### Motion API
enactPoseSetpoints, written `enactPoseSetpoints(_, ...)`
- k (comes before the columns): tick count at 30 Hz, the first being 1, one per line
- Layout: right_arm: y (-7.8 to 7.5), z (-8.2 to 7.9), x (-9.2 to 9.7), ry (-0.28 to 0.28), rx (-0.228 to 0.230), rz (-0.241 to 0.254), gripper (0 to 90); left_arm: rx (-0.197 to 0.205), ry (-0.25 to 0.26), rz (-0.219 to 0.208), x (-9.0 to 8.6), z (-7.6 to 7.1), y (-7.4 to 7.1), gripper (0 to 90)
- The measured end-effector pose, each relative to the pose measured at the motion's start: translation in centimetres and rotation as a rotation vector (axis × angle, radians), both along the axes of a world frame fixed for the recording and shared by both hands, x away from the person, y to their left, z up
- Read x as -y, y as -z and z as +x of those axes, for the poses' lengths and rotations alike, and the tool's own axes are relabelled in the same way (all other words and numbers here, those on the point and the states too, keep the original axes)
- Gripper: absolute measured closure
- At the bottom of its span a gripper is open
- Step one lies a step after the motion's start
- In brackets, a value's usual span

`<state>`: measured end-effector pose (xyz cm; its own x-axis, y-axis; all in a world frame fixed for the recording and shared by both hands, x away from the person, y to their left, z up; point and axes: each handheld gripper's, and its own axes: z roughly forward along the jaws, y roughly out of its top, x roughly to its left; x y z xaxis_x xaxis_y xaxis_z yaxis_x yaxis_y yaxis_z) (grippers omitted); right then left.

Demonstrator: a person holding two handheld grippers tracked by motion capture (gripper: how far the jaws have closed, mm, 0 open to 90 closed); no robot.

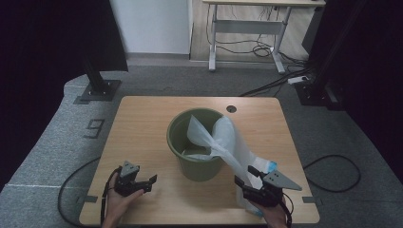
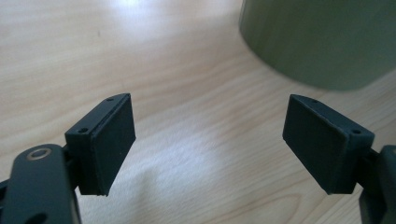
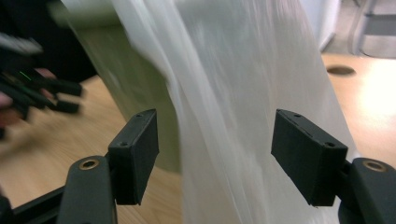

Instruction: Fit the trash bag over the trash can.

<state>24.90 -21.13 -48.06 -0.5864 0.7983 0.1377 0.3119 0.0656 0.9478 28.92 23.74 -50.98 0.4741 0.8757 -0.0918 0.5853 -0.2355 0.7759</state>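
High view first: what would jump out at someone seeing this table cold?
The green bin at the middle of the wooden table, with a white plastic bag draped from inside it over the rim toward the near right corner. There the right hand-held gripper sits with the bag between its open jaws, not pinched. The left hand-held gripper rests open over bare wood at the near left.

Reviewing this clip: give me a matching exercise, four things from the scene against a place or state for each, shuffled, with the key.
Things:
1. green bin
2. white plastic bag
3. left gripper
4. right gripper

Places or states:
A. jaws open over bare tabletop
B. draped over the rim, trailing down to the table
C. stands at the table's middle
D. jaws open, plastic between them

Pairs: 1-C, 2-B, 3-A, 4-D
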Motion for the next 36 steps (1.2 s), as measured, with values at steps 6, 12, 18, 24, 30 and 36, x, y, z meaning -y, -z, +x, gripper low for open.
enactPoseSetpoints(6,2.3,0.8,-0.4,0.018,-0.042,-0.087,63.5,0.054,0.041,-0.024,0.9,-0.7,-1.9,17.0)
enactPoseSetpoints(12,1.5,1.3,1.4,0.026,-0.009,-0.039,88.8,0.100,0.080,-0.071,1.3,-1.3,-4.0,20.5)
enactPoseSetpoints(18,-1.8,1.2,1.7,0.000,0.075,-0.041,88.8,0.194,0.132,-0.110,2.5,-2.0,-7.5,23.1)
enactPoseSetpoints(24,-5.6,1.6,1.8,-0.021,0.154,-0.051,88.9,0.249,0.189,-0.116,4.4,-2.1,-9.8,24.7)
enactPoseSetpoints(30,-7.5,2.1,1.5,-0.053,0.175,-0.047,88.9,0.268,0.227,-0.099,5.8,-1.9,-11.0,24.8)
enactPoseSetpoints(36,-8.4,2.2,0.8,-0.074,0.178,-0.057,88.8,0.275,0.267,-0.084,7.2,-1.5,-12.2,24.9)
